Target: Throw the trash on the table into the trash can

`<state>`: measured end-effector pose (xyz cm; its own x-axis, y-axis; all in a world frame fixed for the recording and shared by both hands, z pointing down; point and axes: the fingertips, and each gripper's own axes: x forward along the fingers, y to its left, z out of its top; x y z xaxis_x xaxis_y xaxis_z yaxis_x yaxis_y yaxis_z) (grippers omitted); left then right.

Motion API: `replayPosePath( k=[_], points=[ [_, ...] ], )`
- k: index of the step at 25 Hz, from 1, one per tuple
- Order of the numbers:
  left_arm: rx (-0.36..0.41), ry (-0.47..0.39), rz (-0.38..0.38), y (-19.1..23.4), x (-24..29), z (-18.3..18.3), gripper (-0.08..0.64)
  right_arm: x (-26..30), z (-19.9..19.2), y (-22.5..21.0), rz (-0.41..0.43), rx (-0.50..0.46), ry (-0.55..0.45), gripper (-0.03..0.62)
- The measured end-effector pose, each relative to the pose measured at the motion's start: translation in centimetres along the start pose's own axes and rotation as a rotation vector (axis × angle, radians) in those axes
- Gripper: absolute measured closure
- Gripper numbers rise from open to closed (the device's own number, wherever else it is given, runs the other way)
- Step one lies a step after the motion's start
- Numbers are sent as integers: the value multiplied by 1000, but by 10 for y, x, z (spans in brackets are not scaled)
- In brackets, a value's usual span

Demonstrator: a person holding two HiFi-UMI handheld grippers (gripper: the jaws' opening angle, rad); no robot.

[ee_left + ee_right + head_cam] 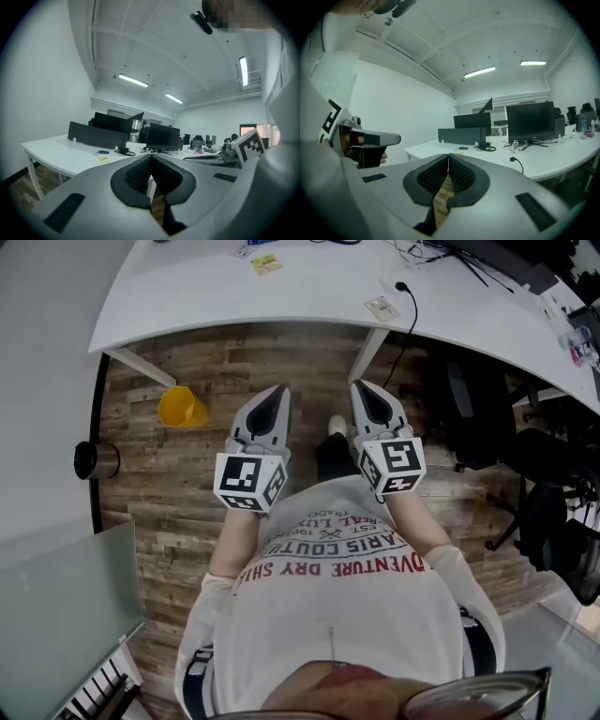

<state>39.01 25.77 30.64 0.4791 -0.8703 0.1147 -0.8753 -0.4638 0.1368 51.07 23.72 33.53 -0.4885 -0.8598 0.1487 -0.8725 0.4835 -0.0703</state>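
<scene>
Both grippers are held side by side in front of the person's chest, pointing at the curved white table (187,287). The left gripper (280,390) (151,157) is shut with nothing between its pads. The right gripper (361,386) (448,155) is also shut and empty. On the table lie a yellow scrap (266,263) (103,160) and a pale wrapper (382,307), both well beyond the jaws. A yellow trash can (183,407) stands on the wooden floor under the table's edge, to the left of the left gripper.
A black cable with a plug (403,287) (512,159) runs across the table. Monitors (161,137) and a dark screen panel (96,136) stand further back. A dark cylinder (96,460) sits at the floor's left edge. Office chairs (553,512) crowd the right, and a glass desk (66,606) is at lower left.
</scene>
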Motion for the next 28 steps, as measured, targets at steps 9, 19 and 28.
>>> replayPosePath(
  k=[9,19,28],
  points=[
    [-7,71,-58,28,171,6,537,126,-6,-144,-53,63,115,568],
    [-31,117,-47,60,337,11,537,235,-4,-257,-5,72,214,568],
    [-66,244,-96,78,401,-32,537,277,-68,-286,29,82,420,566]
  ],
)
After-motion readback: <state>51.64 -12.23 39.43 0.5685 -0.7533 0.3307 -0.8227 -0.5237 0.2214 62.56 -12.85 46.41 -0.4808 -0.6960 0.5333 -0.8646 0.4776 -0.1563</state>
